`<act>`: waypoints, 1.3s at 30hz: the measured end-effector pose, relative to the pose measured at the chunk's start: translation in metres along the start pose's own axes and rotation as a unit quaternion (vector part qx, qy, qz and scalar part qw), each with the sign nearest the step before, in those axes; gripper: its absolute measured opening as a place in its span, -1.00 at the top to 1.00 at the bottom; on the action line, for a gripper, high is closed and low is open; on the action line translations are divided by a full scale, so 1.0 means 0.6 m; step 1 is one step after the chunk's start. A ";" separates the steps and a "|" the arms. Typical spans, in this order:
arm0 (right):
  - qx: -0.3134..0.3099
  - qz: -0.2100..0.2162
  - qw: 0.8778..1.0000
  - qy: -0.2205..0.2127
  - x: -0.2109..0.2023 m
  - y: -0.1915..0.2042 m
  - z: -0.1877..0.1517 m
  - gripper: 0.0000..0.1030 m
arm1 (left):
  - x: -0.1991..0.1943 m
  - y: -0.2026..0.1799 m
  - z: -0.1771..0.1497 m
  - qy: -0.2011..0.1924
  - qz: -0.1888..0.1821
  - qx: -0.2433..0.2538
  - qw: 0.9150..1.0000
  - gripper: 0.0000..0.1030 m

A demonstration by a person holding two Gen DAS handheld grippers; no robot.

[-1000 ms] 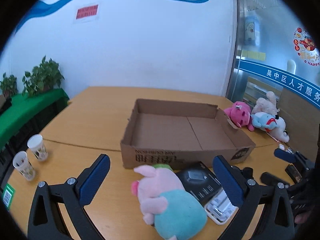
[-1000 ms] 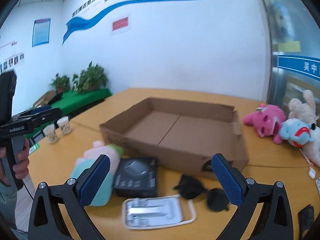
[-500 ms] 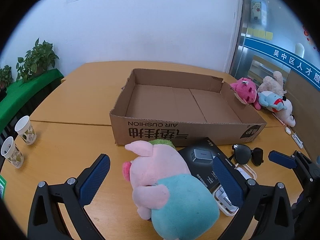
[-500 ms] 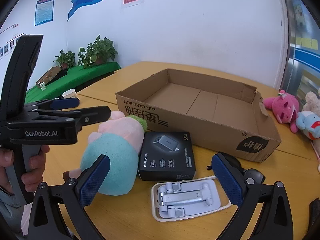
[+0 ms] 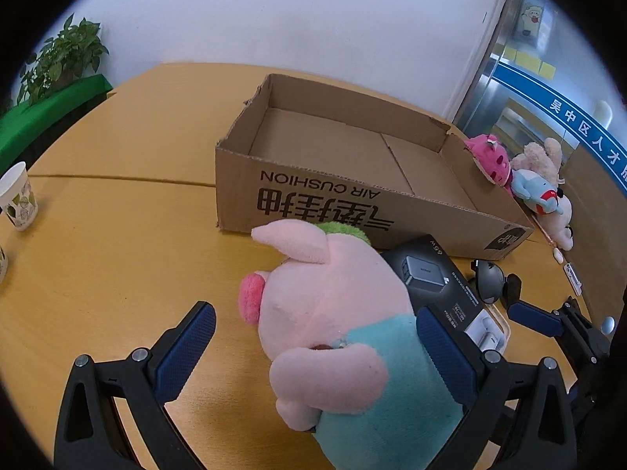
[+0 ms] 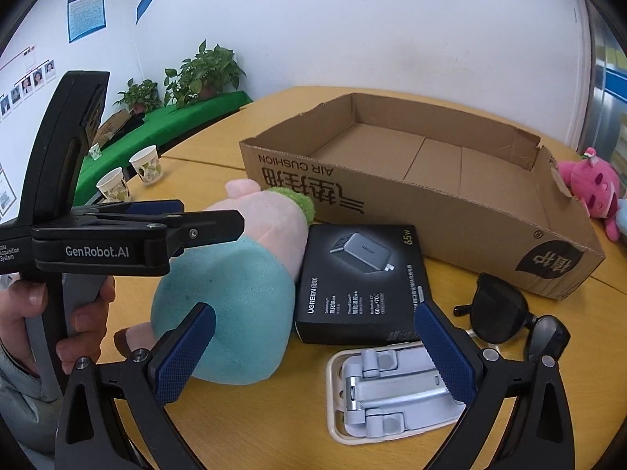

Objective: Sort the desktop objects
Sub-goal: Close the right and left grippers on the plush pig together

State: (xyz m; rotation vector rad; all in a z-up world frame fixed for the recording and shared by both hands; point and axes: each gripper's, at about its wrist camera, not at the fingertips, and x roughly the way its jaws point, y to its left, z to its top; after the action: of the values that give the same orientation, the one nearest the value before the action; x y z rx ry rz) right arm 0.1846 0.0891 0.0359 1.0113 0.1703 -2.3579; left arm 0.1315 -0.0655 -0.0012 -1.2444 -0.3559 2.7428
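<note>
A pink plush pig in a teal shirt (image 5: 345, 337) lies on the wooden table in front of an empty cardboard box (image 5: 352, 203). My left gripper (image 5: 313, 340) is open, its fingers on either side of the pig's body. My right gripper (image 6: 313, 346) is open, low over the black charger box (image 6: 364, 286) and the white phone stand (image 6: 392, 395). Black sunglasses (image 6: 505, 319) lie to the right. The pig (image 6: 235, 297) and the cardboard box (image 6: 431, 203) also show in the right wrist view.
Paper cups (image 6: 147, 164) stand at the table's left. Several plush toys (image 5: 525, 180) lie right of the cardboard box. Potted plants on a green cloth (image 6: 200, 74) stand by the wall. The left gripper's handle and the person's hand (image 6: 74, 258) fill the left of the right wrist view.
Both grippers have moved down and forward toward the table objects. The left gripper's fingers now straddle the pig. The right gripper has come close over the charger box and stand.
</note>
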 end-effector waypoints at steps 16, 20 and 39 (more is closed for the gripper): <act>-0.029 0.092 0.995 0.029 0.020 0.050 -0.006 -1.00 | -0.003 0.053 -0.015 0.014 -0.066 -0.034 0.997 -0.89; -0.055 0.102 0.992 0.044 0.039 0.086 -0.014 -1.00 | -0.001 0.057 -0.020 0.021 -0.078 -0.044 0.996 -0.90; -0.036 0.132 0.990 0.041 0.052 0.079 -0.018 -0.50 | -0.019 0.023 -0.020 0.018 -0.127 -0.048 0.991 -0.29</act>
State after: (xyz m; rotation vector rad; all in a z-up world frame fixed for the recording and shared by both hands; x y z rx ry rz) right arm 0.2000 0.0391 0.0109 1.0291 0.1432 -2.0594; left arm 0.1481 -0.0788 -0.0041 -1.1763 -0.6043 2.5124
